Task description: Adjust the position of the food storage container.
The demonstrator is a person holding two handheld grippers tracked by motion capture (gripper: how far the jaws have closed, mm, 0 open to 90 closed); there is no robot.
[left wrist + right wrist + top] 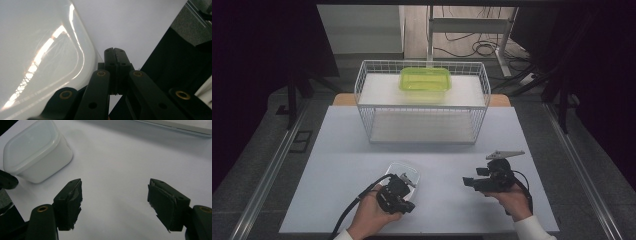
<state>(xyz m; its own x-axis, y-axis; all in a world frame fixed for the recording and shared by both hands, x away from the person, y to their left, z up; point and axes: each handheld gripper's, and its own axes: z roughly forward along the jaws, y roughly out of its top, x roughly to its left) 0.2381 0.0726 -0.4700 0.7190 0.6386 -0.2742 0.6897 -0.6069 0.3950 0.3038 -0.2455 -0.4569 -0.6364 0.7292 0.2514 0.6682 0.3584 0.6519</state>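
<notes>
Figure. Two hand-held grippers at a pale grey table (pixel 337 150), seen from above and from each gripper.

The left gripper (pixel 408 181) had its jaws pressed together with nothing between them; in the left gripper view the closed tips (pixel 115 53) lay just beside the rounded corner of the white translucent plastic container with a snap-on lid (pixel 45 55), at the level of its rim. The right gripper (pixel 468 182) rested well apart to the right, its jaws spread and empty, its view looking across bare table toward the same container (pixel 37 152).

The container stood upright, lid on, at the near middle of the table (pixel 404 170), in front of the white wire two-tier rack (pixel 362 95). On the rack's top tier sat a translucent lime-green plastic container (pixel 425 79).

The step in hand appeared to be an approach to the white container. To grasp it well, the left jaws would need to open before closing on the lid edge or a wall; closed tips can only push, and a push near a corner would likely spin so light a box. The right gripper, already open, could steady the far side.

Count: two grippers, two containers (one white, one green), one rack, one table.
</notes>
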